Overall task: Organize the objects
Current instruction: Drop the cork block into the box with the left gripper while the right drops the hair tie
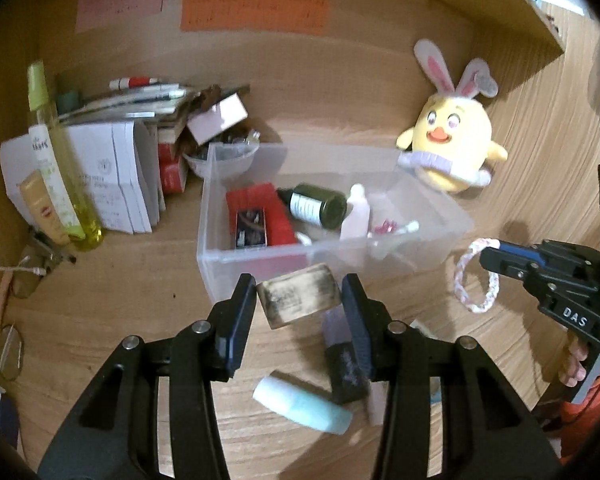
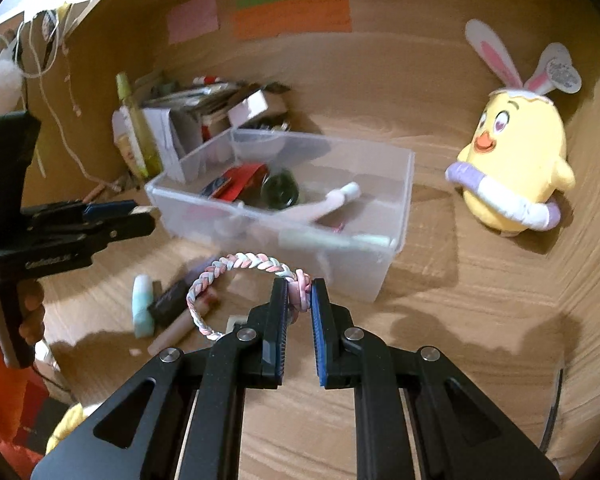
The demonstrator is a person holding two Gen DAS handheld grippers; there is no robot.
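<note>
Left wrist view: left claw pinches block — right claw clamps braided ring.

Bin mid-desk; plush right of it; tubes before it; boxes left.

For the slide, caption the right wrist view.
Right gripper pinches a braided bracelet before the clear bin.
</note>
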